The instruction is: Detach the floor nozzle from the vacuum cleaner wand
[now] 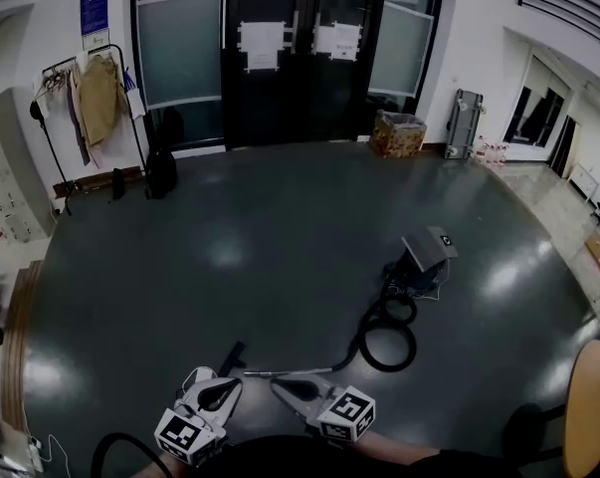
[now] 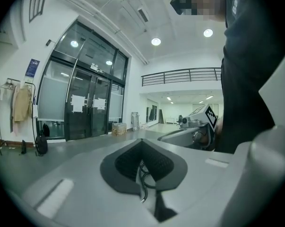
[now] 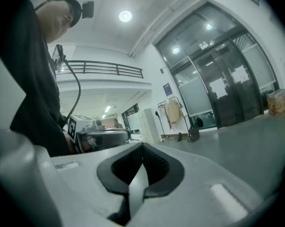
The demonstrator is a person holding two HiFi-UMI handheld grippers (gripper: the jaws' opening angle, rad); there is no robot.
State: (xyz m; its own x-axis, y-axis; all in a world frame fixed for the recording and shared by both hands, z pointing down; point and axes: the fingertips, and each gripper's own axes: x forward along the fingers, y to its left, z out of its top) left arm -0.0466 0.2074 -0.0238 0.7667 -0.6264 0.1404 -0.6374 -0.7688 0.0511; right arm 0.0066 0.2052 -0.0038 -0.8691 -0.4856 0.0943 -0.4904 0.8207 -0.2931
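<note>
Your left tongs [image 1: 228, 384] and right tongs [image 1: 283, 386] are both closed tight on nothing, and the wand [image 1: 300, 371], likely stiff and slick, lies on the floor [image 1: 280, 227] just beyond them, so grip tube and nozzle [image 1: 231, 356] beside their joint

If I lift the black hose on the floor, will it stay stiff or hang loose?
Probably floppy: the hose lies curled in loops near the vacuum body. Lifted, it would likely sag, and pulling it may drag the wand that seems joined to it.
</note>
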